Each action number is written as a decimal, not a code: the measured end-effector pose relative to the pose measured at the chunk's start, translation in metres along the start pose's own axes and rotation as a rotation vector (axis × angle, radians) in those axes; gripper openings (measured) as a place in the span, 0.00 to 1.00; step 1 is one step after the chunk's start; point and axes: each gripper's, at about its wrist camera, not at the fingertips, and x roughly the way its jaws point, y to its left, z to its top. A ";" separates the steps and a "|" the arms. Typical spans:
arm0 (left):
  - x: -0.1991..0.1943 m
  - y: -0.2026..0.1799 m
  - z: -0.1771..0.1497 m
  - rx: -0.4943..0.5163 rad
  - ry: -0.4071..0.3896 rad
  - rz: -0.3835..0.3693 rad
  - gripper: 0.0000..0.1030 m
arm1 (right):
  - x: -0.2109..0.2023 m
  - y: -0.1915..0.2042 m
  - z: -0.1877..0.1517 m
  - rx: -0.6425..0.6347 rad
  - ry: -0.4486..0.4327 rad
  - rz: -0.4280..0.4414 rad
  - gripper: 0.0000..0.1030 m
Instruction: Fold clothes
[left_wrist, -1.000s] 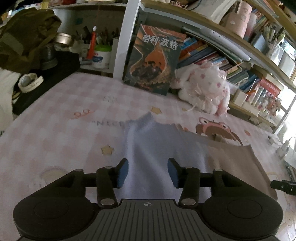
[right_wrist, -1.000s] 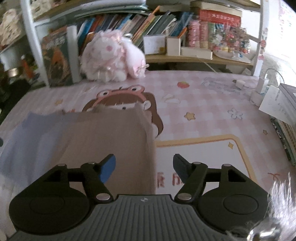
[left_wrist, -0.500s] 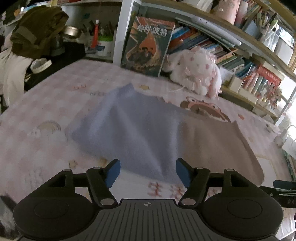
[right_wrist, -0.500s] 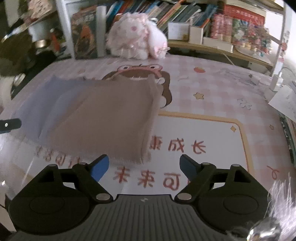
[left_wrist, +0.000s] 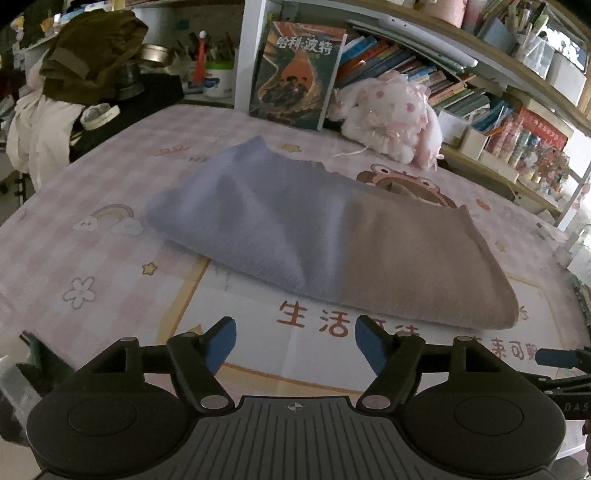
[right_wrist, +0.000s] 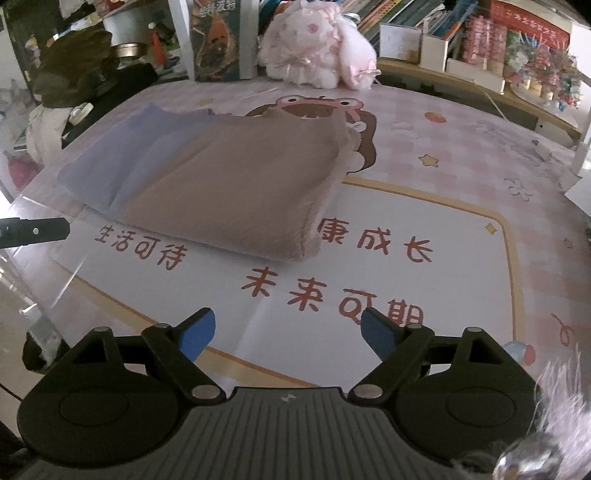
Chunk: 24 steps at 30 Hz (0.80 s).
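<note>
A folded cloth, lavender on its left half and tan on its right, lies flat on the pink printed table mat. It also shows in the right wrist view. My left gripper is open and empty, held back from the cloth's near edge. My right gripper is open and empty, well short of the cloth's tan corner. The tip of the right gripper shows at the right edge of the left wrist view.
A pink plush rabbit and an upright book stand at the back of the mat. Shelves of books run behind. A chair piled with clothes stands at the left. White items sit at the far right edge.
Both grippers have pulled back from the cloth toward the near table edge and opened wider. The cloth lies folded and still.
</note>
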 end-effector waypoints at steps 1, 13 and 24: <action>0.000 0.001 0.000 -0.003 0.005 0.001 0.75 | 0.000 0.002 0.000 -0.004 0.002 0.002 0.83; 0.020 0.023 0.011 -0.053 0.078 -0.035 0.77 | 0.005 0.019 0.004 -0.017 0.030 -0.022 0.84; 0.048 0.071 0.031 -0.327 0.137 -0.158 0.76 | 0.013 0.036 0.014 -0.008 0.061 -0.074 0.84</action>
